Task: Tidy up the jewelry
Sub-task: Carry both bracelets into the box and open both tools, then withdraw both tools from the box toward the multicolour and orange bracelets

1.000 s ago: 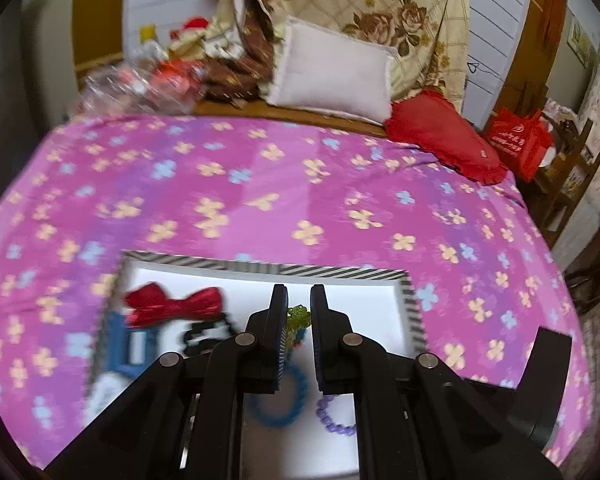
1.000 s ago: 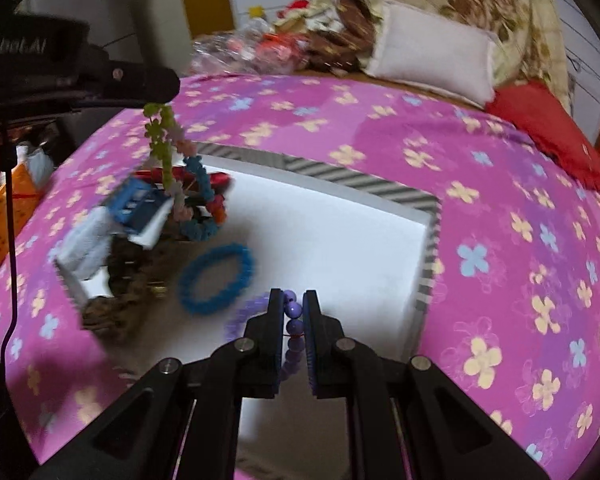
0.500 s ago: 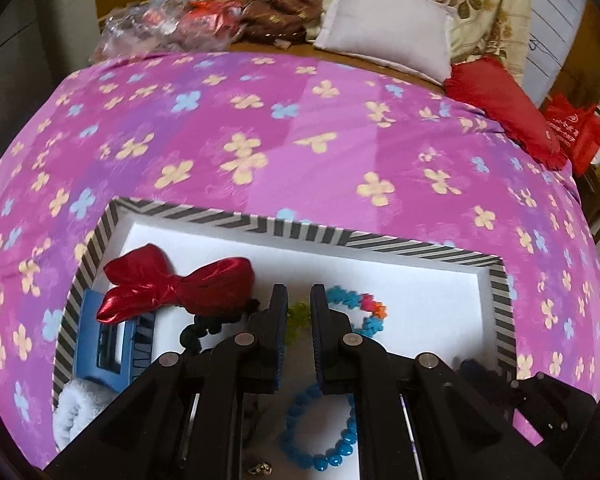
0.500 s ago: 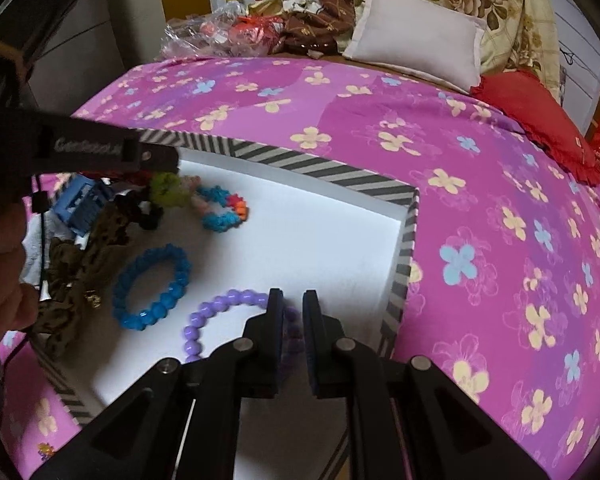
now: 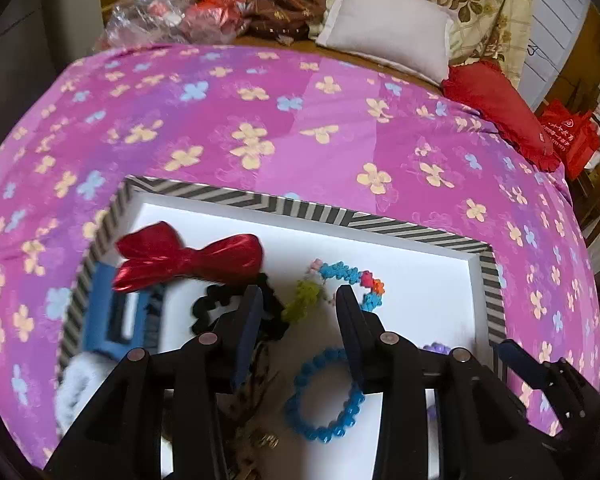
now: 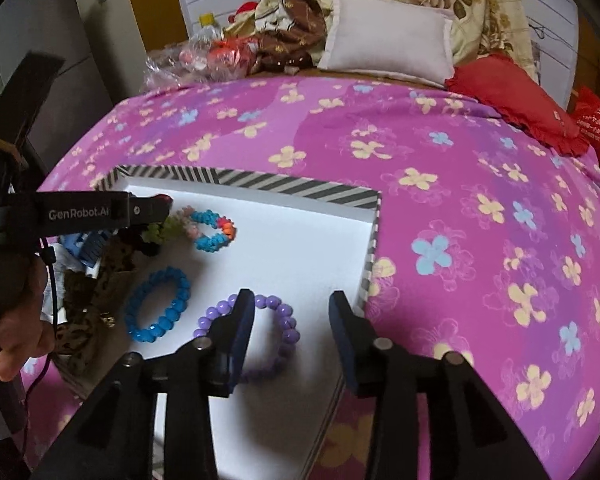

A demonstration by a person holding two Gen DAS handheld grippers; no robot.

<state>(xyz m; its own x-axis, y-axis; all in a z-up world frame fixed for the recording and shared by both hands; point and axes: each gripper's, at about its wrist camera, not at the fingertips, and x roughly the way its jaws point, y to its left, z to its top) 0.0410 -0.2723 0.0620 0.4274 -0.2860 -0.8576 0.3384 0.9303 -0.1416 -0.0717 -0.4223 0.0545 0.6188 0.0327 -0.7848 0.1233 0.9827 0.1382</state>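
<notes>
A white tray with a striped rim (image 5: 284,204) (image 6: 284,186) lies on the bed. In it lie a multicoloured flower bracelet (image 5: 340,284) (image 6: 204,232), a blue bead bracelet (image 5: 324,396) (image 6: 158,304), a purple bead bracelet (image 6: 272,336), a red bow (image 5: 188,258), a black scrunchie (image 5: 212,304) and a blue clip (image 5: 112,312). My left gripper (image 5: 298,300) is open just above the flower bracelet, holding nothing. My right gripper (image 6: 292,304) is open over the purple bracelet, holding nothing.
The tray sits on a pink flowered bedspread (image 5: 300,120). A white pillow (image 5: 384,36), a red cushion (image 5: 496,104) and piled clothes and bags (image 5: 220,12) lie at the head of the bed. A leopard-print item (image 6: 92,304) lies at the tray's left.
Both grippers opened. The left let go of the flower bracelet, which now lies in the tray. The right let go of the purple bracelet, which also lies in the tray.
</notes>
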